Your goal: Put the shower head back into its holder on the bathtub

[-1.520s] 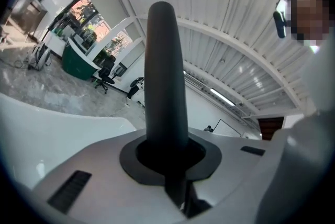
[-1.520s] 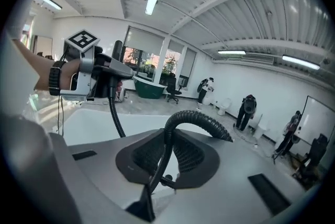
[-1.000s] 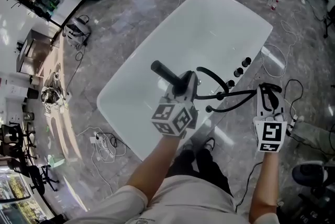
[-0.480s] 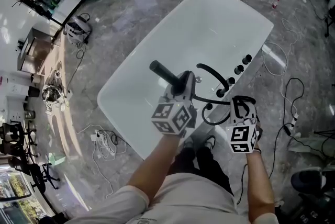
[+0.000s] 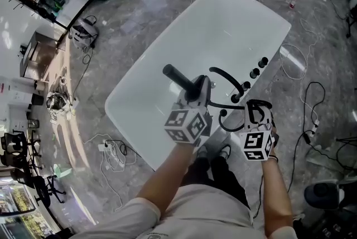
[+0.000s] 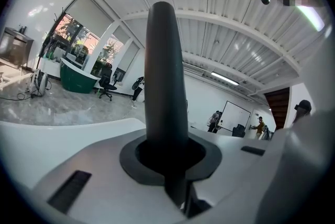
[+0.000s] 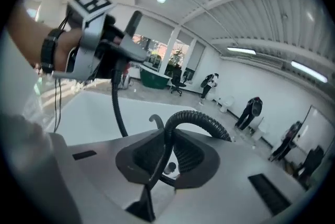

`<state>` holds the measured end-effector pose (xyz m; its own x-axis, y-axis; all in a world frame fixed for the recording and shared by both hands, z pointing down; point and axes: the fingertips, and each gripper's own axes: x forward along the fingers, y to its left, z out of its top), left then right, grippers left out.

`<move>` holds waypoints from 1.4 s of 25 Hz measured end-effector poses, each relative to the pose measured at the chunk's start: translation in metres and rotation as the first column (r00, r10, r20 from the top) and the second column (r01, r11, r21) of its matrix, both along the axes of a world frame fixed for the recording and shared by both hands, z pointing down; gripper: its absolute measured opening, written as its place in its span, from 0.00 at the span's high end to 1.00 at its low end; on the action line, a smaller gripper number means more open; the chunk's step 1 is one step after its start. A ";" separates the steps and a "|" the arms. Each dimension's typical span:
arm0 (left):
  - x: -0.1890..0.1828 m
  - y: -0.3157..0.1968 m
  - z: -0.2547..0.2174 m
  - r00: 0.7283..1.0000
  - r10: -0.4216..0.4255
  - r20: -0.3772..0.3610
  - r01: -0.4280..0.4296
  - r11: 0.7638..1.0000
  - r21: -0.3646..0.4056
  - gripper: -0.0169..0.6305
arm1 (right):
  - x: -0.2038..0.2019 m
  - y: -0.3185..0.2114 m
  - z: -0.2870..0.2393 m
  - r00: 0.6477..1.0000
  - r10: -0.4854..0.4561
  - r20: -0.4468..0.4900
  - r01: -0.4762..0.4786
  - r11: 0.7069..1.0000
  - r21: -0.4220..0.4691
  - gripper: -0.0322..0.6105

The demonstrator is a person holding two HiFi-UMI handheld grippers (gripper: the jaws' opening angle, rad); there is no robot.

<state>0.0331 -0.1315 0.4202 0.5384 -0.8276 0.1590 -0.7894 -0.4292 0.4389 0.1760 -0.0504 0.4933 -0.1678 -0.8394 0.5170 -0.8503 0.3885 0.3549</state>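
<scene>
A black shower head (image 5: 174,77) is clamped in my left gripper (image 5: 196,90), which is shut on its handle over the white bathtub (image 5: 167,37). In the left gripper view the handle (image 6: 165,87) stands upright between the jaws. Its black hose (image 5: 226,105) runs right to my right gripper (image 5: 254,110), which is shut on it beside the tub's near rim. In the right gripper view the ribbed hose (image 7: 201,119) arches up out of the jaws. A black curved spout (image 5: 224,75) and round knobs (image 5: 255,72) sit on the rim just beyond both grippers.
Cables (image 5: 304,92) trail over the marble floor right of the tub. A power strip (image 5: 109,148) lies at its near left. The person's shoes (image 5: 223,151) stand close to the rim. Office chairs and desks line the far left.
My right gripper has come down and to the left with the hose, from beside the tub to close by the rim, so the hose now bends into a loop. The left gripper has hardly moved.
</scene>
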 end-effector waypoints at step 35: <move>0.004 0.009 0.028 0.990 -0.033 0.137 0.035 0.999 -0.011 0.91 | -0.009 -0.015 -0.033 0.942 -0.063 0.328 0.024 0.992 0.122 0.85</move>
<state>0.0372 -0.1222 0.4479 0.4827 -0.8423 0.2400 -0.8562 -0.3962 0.3314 0.1672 -0.0655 0.4607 -0.3507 -0.8777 0.3265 -0.9104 0.4013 0.1008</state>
